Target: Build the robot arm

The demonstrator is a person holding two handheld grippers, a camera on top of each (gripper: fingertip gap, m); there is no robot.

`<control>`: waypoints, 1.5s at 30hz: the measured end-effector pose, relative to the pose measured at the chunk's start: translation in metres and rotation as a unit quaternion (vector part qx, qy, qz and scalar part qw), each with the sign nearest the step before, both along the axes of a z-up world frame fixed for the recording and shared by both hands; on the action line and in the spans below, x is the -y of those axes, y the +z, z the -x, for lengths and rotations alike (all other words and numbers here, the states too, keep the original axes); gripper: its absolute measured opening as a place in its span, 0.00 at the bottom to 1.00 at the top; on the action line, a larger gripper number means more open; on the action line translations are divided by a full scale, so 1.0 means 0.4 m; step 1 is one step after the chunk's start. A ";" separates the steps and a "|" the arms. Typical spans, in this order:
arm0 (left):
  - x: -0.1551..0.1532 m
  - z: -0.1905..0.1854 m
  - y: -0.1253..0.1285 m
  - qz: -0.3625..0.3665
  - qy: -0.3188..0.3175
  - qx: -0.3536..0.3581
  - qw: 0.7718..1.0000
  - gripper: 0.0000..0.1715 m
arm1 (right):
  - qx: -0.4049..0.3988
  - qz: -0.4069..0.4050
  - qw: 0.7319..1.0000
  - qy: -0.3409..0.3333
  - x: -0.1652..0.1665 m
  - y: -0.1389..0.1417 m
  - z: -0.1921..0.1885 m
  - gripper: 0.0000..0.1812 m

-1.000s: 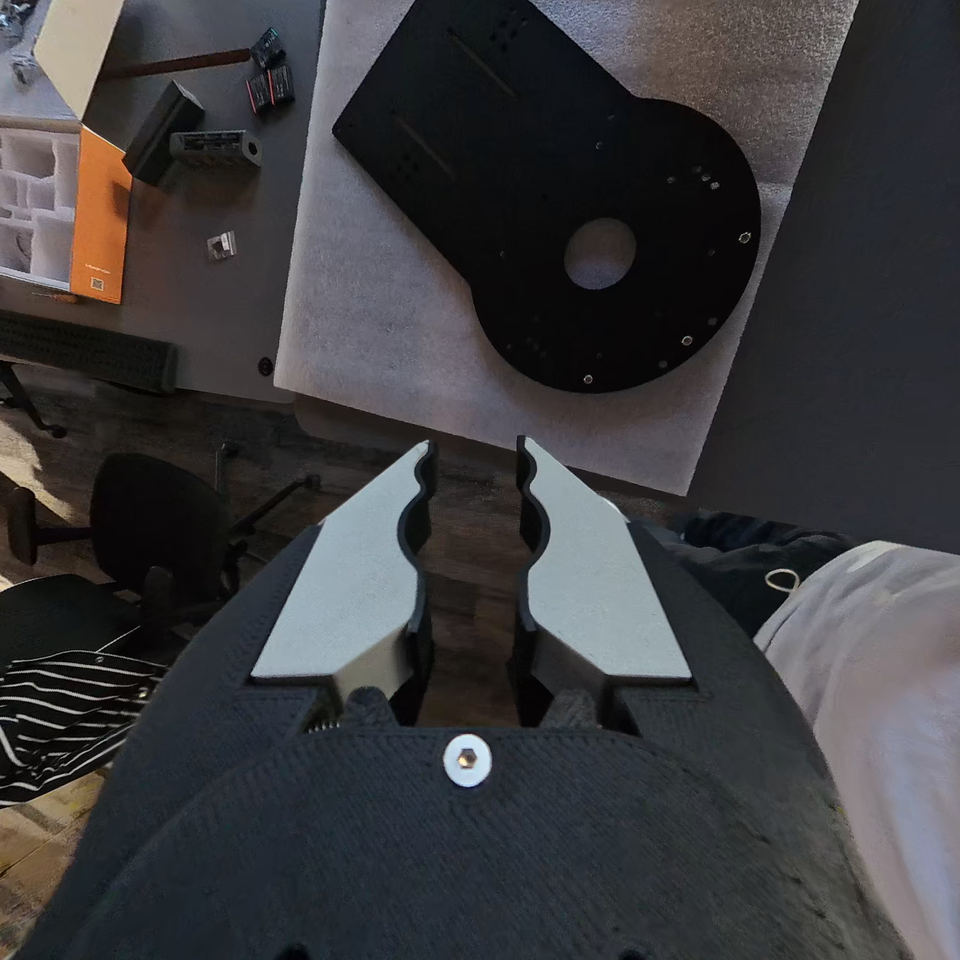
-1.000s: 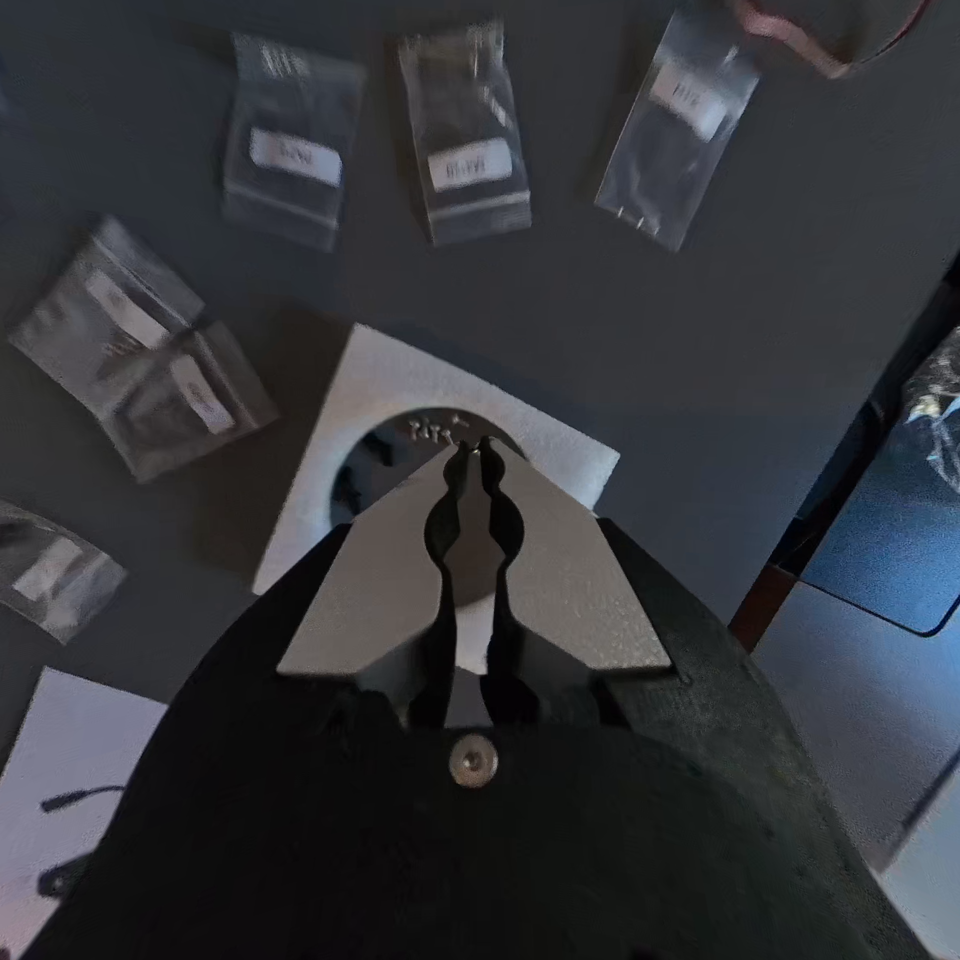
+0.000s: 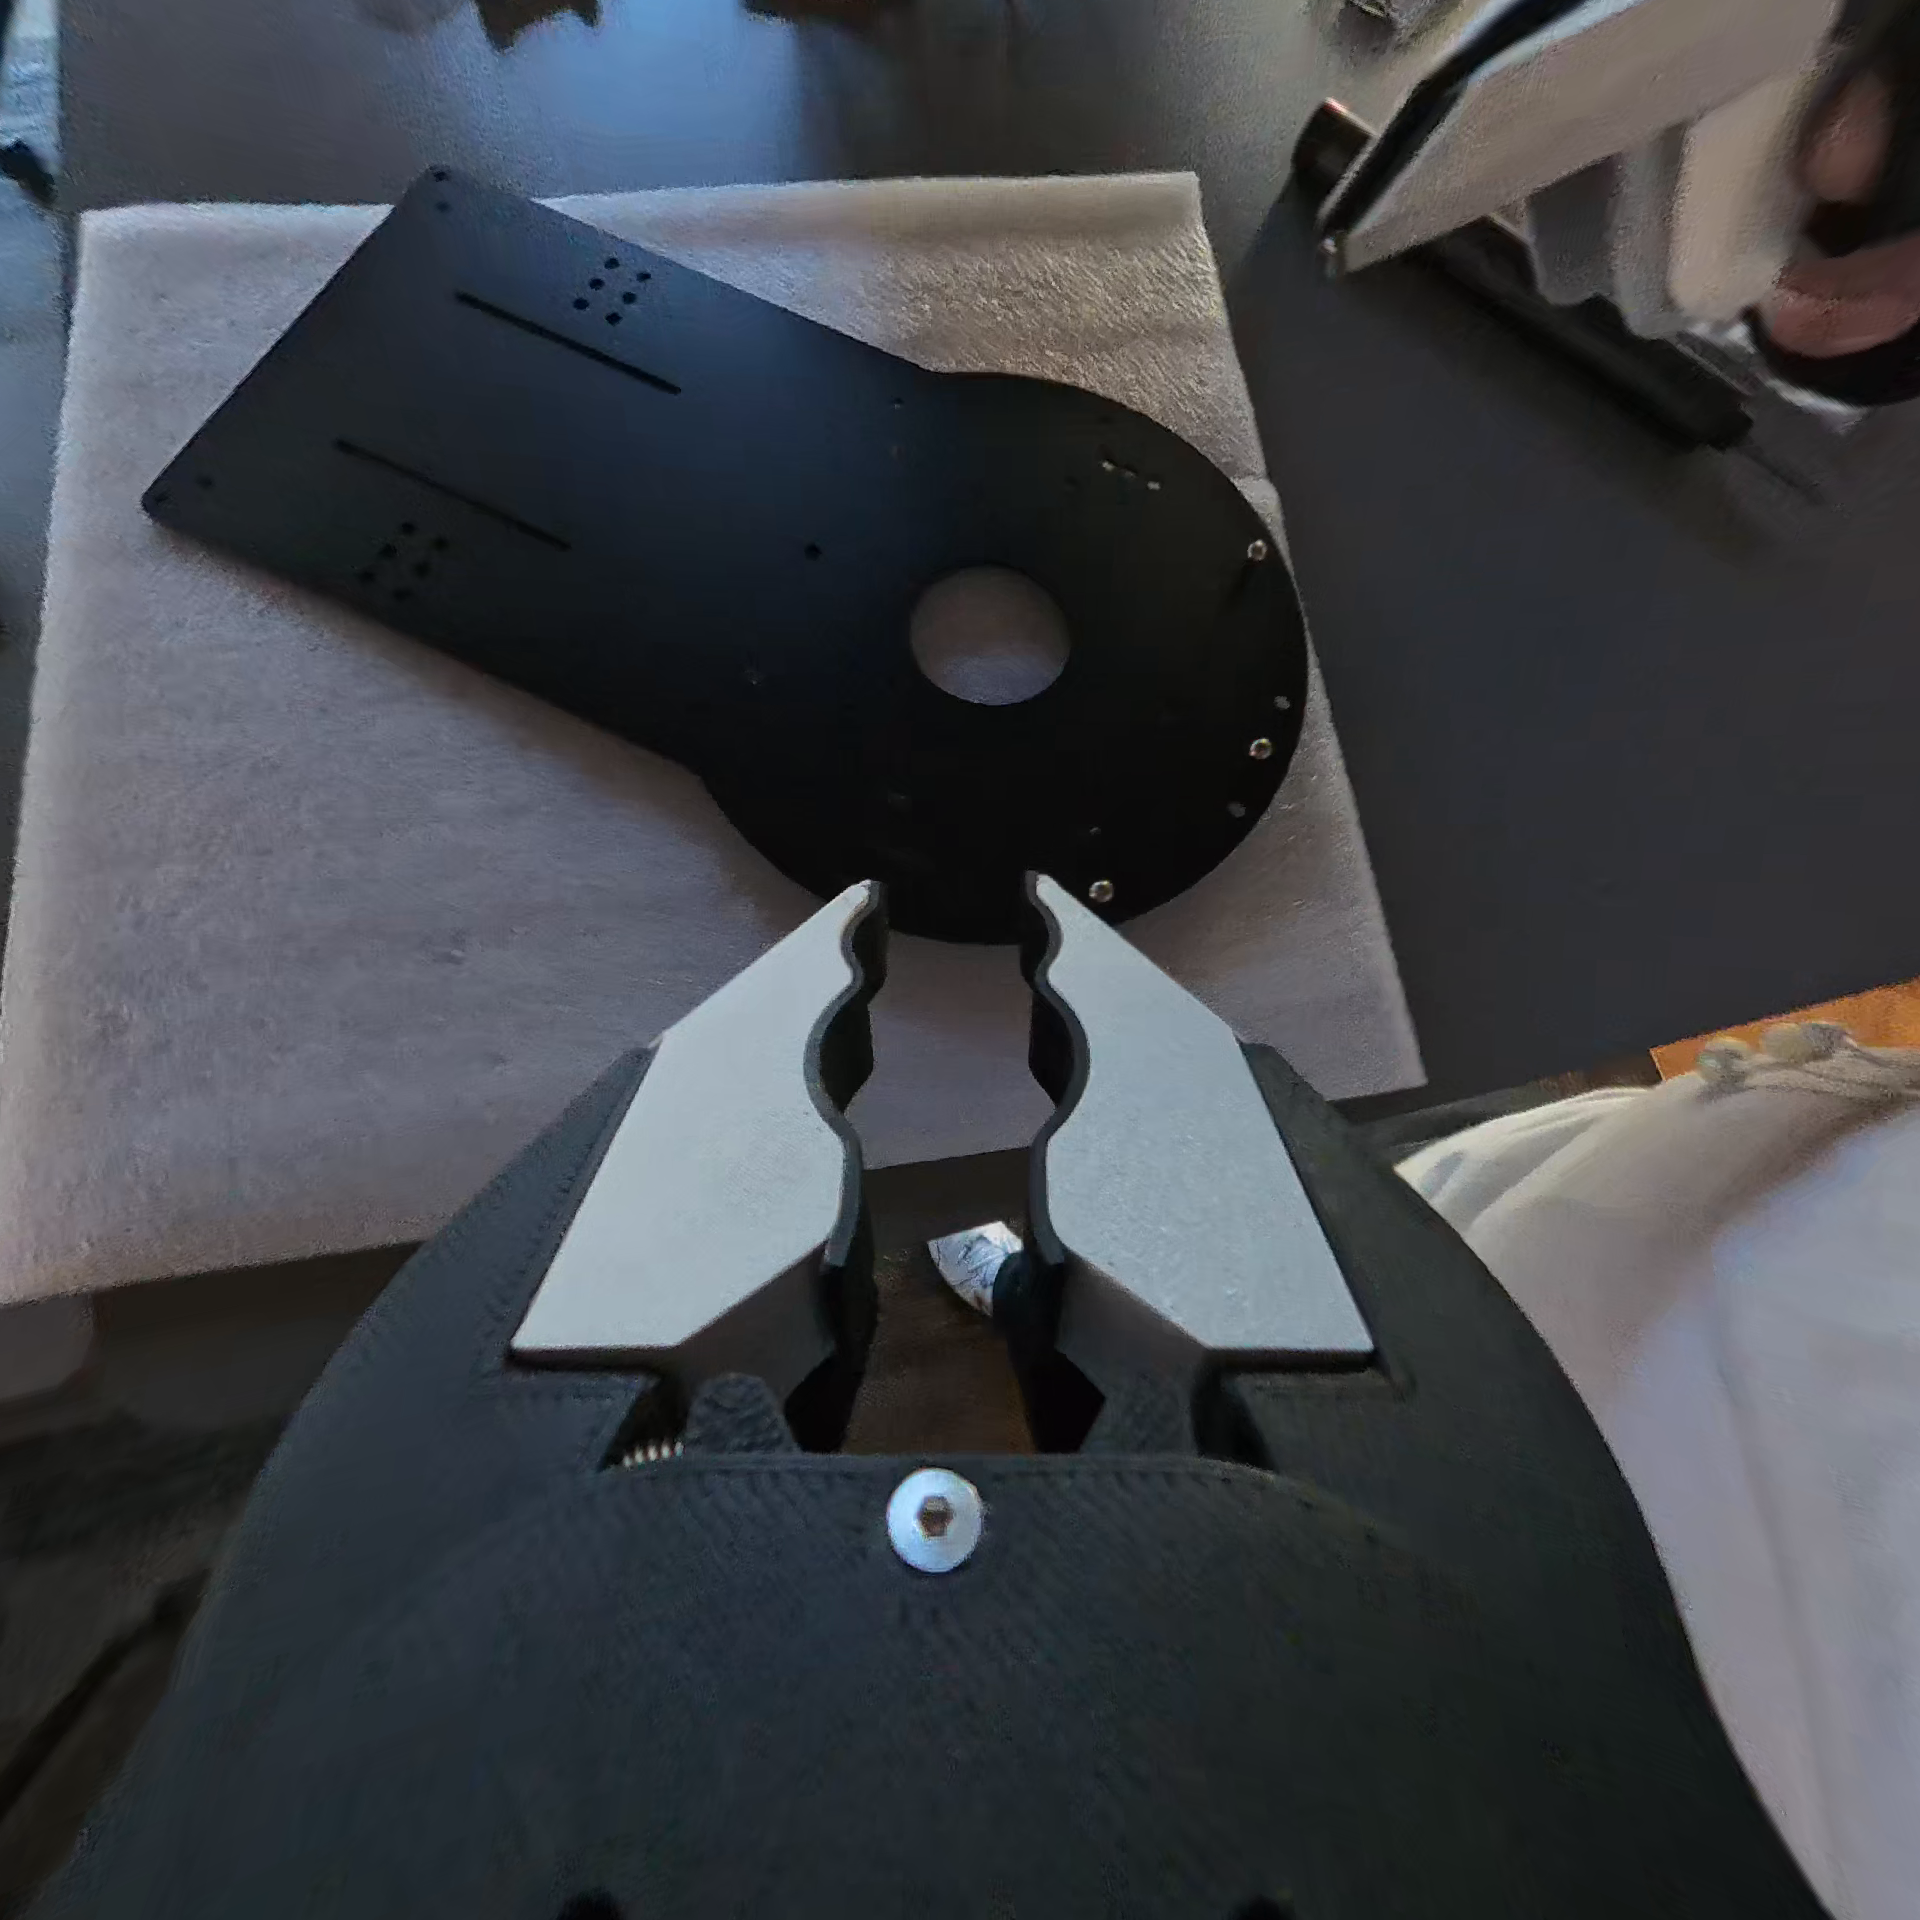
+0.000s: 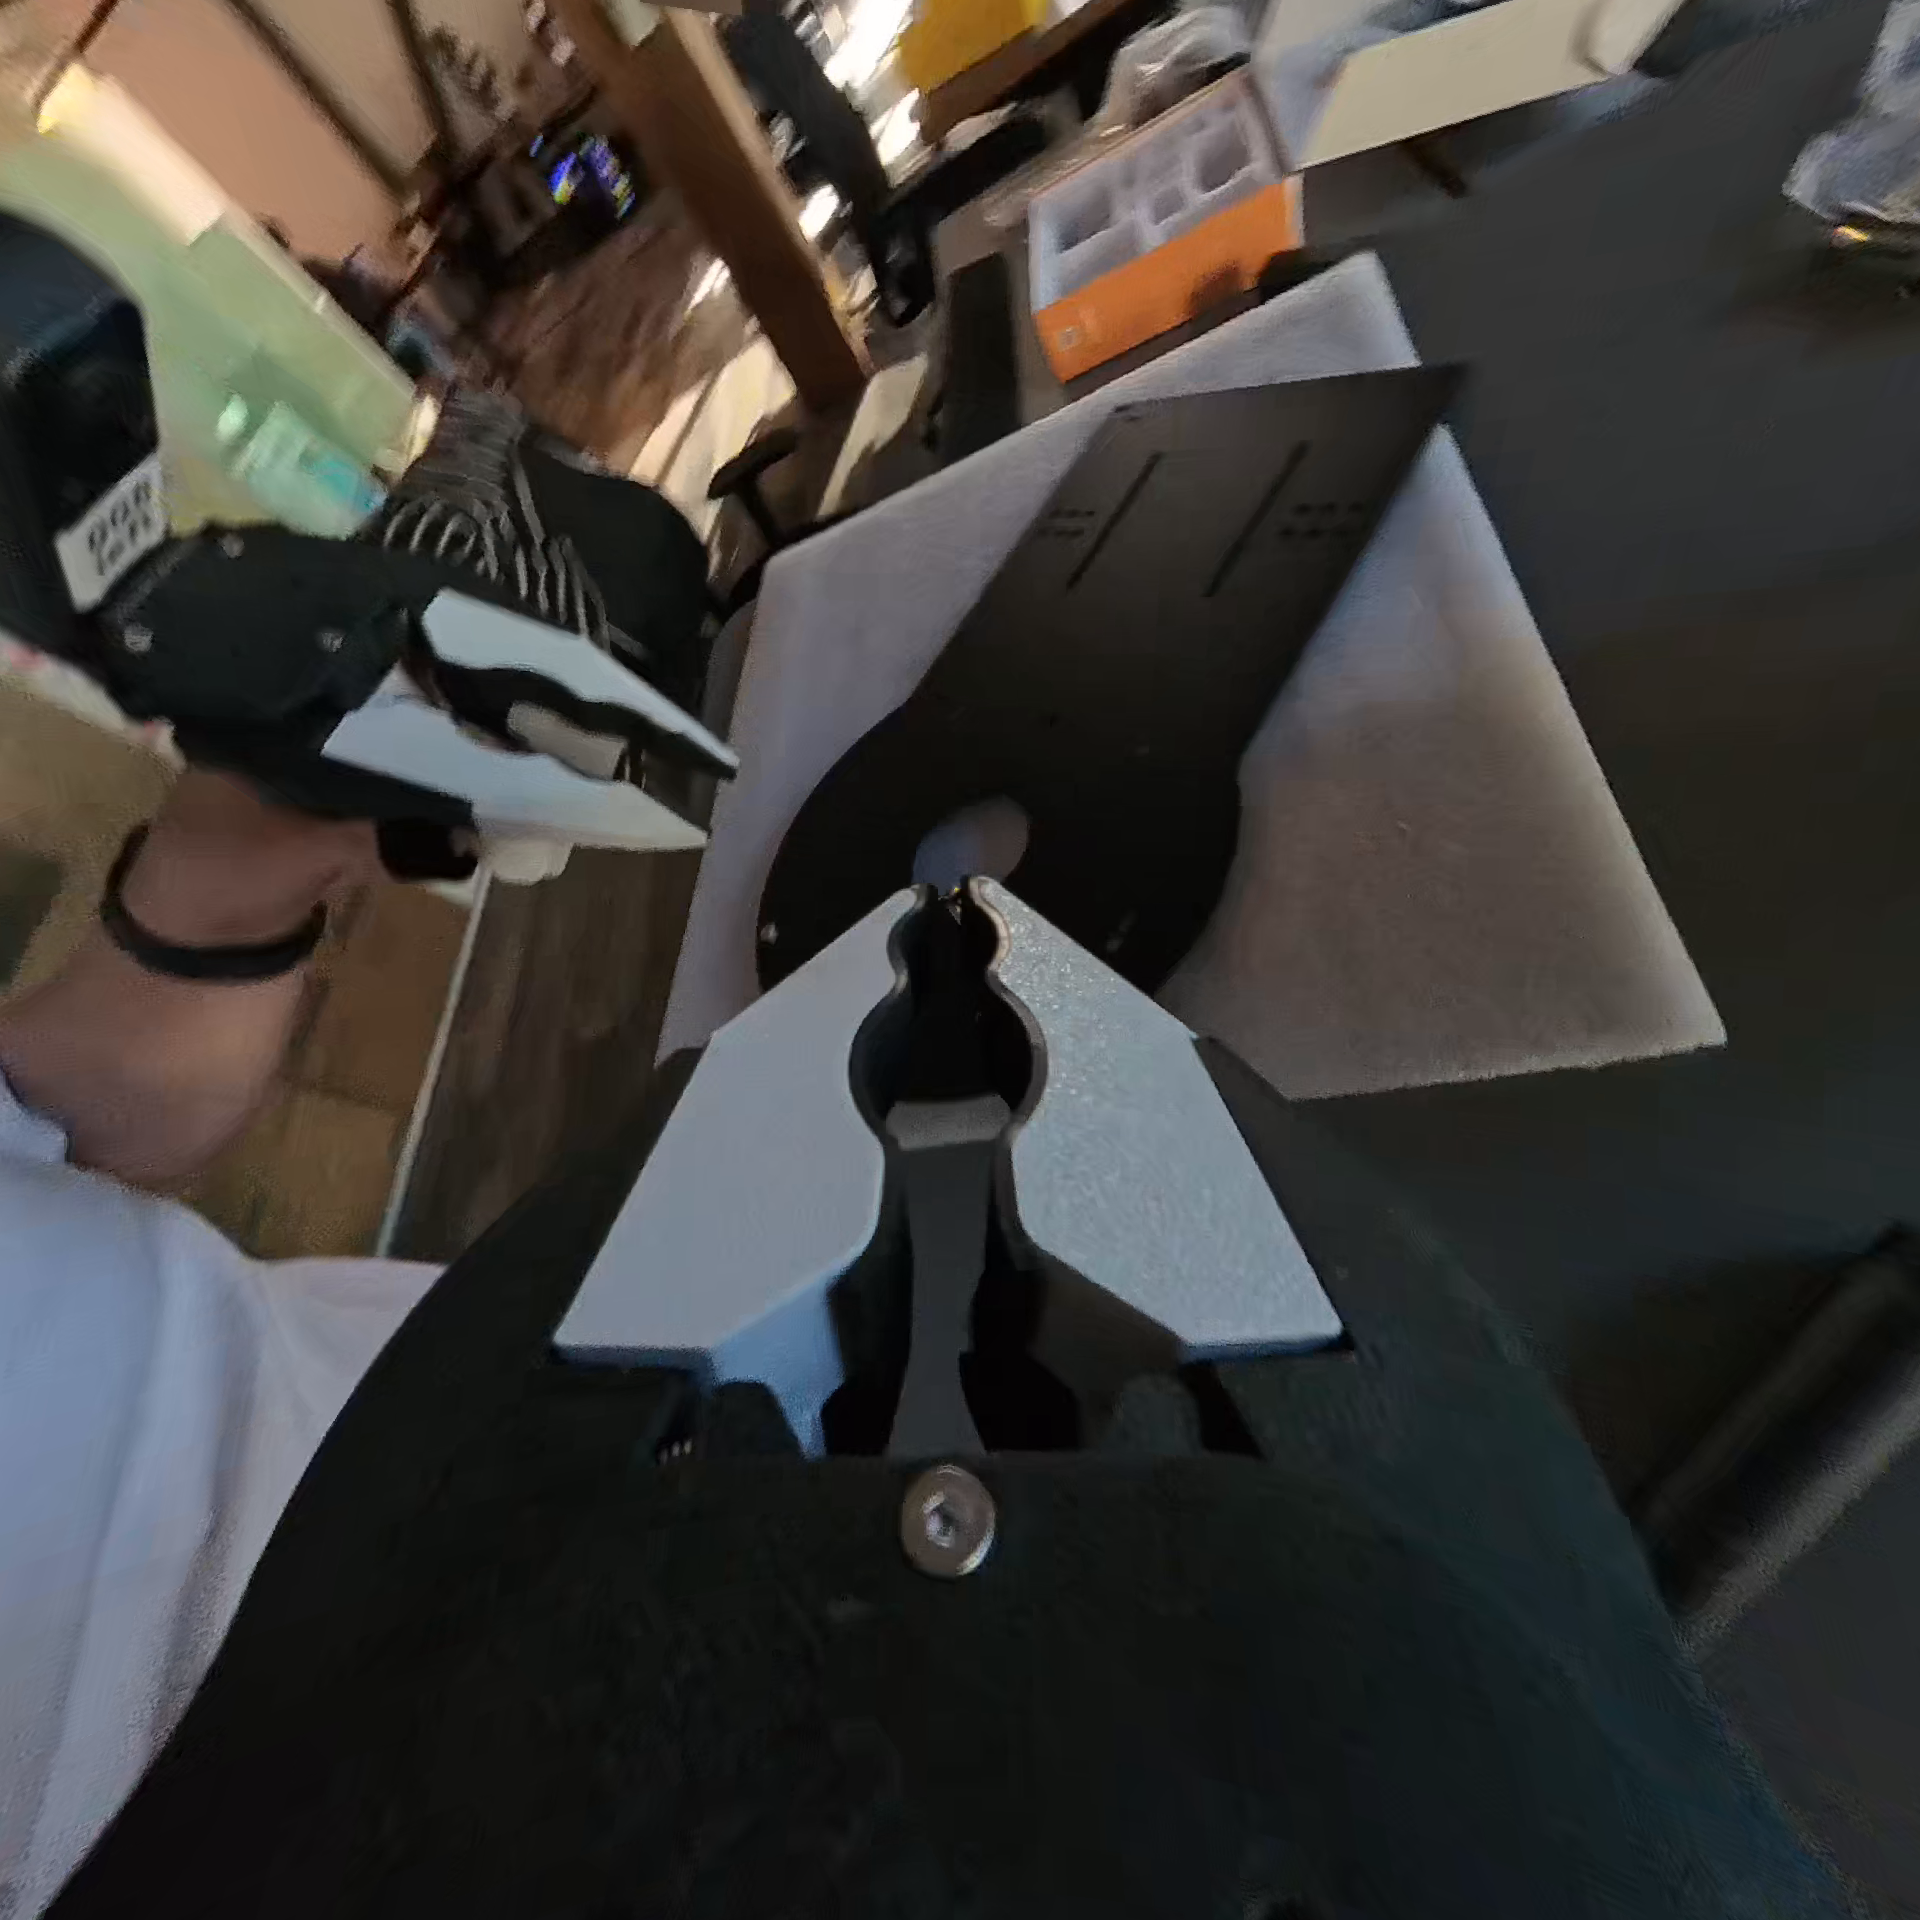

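Tips of my left hand-held gripper [image 3: 954,899] stand apart, empty, just at the round end of the black plate [image 3: 623,520]. Its long part runs away leftward on white foam [image 3: 312,935]. My right hand-held gripper [image 4: 948,891] pinches a tiny shiny bit [image 4: 953,906] above that end.

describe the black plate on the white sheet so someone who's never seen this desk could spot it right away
Find the white foam sheet spread on the dark grey desk; the black plate is the only thing lying on it, flat. One end is a rectangle with two long slots, the other a round disc with a big hole, just ahead of the open left tongs. Nothing nearby has that keyhole outline.
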State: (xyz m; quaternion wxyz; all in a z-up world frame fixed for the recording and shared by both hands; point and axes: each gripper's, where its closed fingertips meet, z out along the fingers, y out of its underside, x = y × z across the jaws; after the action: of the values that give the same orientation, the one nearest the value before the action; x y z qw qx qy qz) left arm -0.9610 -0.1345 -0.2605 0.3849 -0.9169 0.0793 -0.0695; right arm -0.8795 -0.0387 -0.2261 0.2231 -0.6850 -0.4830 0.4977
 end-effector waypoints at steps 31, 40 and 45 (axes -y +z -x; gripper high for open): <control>-0.096 0.125 -0.032 -0.013 -0.186 0.088 0.978 0.13 | 0.020 0.122 0.966 -0.225 -0.095 -0.151 0.047 0.01; -0.094 0.122 -0.039 -0.011 -0.191 0.095 0.977 0.13 | 0.025 0.113 0.970 -0.215 -0.087 -0.152 0.053 0.01; -0.093 0.125 -0.042 -0.011 -0.189 0.102 0.977 0.13 | 0.030 0.091 0.972 -0.214 -0.089 -0.153 0.055 0.01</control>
State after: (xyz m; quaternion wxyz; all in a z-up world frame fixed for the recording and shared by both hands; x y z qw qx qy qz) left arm -1.0108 -0.0972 -0.2772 0.3806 -0.8693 0.2123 -0.2330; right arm -0.9014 -0.0030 -0.2872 0.2466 -0.8047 -0.2844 0.4591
